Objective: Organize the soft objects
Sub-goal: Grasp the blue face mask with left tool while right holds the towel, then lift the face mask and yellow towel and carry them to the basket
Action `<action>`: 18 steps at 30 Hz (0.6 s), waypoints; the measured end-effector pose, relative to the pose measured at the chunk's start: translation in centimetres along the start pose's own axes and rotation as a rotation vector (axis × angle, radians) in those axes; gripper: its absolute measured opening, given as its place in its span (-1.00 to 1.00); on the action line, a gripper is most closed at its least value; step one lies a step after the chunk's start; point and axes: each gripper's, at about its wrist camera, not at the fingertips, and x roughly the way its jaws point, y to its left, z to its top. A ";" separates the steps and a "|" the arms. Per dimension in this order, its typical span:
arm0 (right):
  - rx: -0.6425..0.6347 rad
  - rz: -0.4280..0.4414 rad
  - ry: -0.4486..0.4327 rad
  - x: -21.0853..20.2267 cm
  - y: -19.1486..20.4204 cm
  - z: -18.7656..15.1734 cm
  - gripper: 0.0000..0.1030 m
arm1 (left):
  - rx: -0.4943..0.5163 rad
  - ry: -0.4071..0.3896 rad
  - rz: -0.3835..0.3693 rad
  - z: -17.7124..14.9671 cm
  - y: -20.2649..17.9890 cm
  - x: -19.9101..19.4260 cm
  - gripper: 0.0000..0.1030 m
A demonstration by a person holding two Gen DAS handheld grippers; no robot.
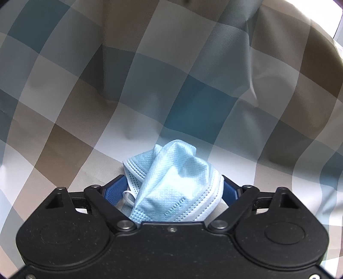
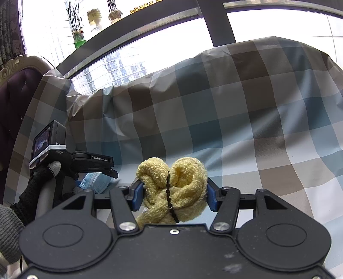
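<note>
A crumpled light-blue face mask (image 1: 171,178) sits between the blue pads (image 1: 114,190) of my left gripper (image 1: 173,184), which touch it on both sides, just above the checked cover (image 1: 193,96). In the right wrist view the left gripper (image 2: 111,172) is at the lower left, held by a gloved hand (image 2: 40,178), with the face mask (image 2: 92,182) under its fingers. My right gripper (image 2: 172,191) is shut on a fluffy yellow cloth bundle (image 2: 186,171) bound by a dark beaded band (image 2: 168,191).
The checked cover (image 2: 235,107) drapes a sofa seat and its backrest. Behind it is a large window (image 2: 150,49) with bottles (image 2: 94,16) and a green vase (image 2: 78,40) on the ledge. A dark purple chair (image 2: 15,96) stands at the left.
</note>
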 end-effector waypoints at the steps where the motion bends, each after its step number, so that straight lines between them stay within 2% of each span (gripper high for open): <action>1: 0.000 -0.001 0.000 0.0 0.0 0.0 0.08 | -0.006 -0.001 -0.008 0.1 0.3 -0.1 0.45; 2: 0.001 -0.001 -0.001 -0.1 0.0 0.0 0.08 | -0.010 0.001 -0.018 0.1 0.4 -0.2 0.33; 7: 0.004 -0.005 -0.003 -0.1 0.0 0.0 0.08 | -0.011 0.010 -0.059 0.4 0.7 -1.1 0.09; 14: 0.007 -0.014 -0.009 -0.1 0.1 -0.1 0.08 | 0.050 -0.025 -0.098 -0.4 -0.7 -3.4 -0.04; 18: 0.011 -0.019 -0.014 -0.2 0.2 -0.1 0.08 | 0.096 -0.065 -0.124 -1.6 -2.5 -6.7 -0.05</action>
